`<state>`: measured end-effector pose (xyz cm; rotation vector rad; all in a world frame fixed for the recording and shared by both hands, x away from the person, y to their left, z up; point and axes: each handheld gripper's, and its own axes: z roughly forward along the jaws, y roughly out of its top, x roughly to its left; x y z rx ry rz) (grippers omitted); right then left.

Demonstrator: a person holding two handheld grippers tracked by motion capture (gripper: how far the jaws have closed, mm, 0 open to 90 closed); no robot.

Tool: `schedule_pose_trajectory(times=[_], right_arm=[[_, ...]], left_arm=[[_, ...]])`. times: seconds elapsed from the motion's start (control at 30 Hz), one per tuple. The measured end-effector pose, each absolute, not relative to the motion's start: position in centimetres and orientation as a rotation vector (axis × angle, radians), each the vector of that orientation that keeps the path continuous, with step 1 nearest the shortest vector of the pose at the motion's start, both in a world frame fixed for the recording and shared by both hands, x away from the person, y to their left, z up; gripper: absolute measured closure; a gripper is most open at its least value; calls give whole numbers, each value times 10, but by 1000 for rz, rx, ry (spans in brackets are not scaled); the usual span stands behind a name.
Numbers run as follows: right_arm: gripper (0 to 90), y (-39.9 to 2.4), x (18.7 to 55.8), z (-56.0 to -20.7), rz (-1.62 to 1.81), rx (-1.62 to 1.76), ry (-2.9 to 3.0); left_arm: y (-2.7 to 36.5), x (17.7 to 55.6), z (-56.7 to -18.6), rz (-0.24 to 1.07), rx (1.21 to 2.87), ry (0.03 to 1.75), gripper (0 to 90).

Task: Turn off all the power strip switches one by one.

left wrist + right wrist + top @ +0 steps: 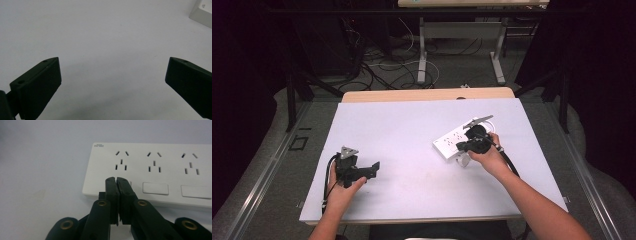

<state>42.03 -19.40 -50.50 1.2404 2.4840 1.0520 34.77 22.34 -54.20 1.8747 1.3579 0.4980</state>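
Up close, right tool [116,180] clenched at power strip [155,170] switches, left tool [112,75] released, overhead blurring both.

Lab: floor cables [377,70], black curtains [242,75], rig table [412,130].

Dark room; cables [382,70] across floor [452,70].

The power strip [454,140] lies on the table [412,130], right of centre, under the right claw [116,180].
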Motion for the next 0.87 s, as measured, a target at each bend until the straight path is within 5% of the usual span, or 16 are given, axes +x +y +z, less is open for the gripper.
schedule_pose_trajectory(times=[0.3, 0.67, 0.87], right_arm=[[801, -224, 390, -506, 1158, 1212, 2347], [343, -257, 357, -519, 1286, 1220, 2180], [280, -269, 345, -528, 1258, 1218, 2130]], left_arm=[[223, 347, -541, 496, 1875, 1357, 4], [223, 347, -540, 497, 1886, 1350, 4], [222, 347, -541, 506, 1875, 1345, 4]])
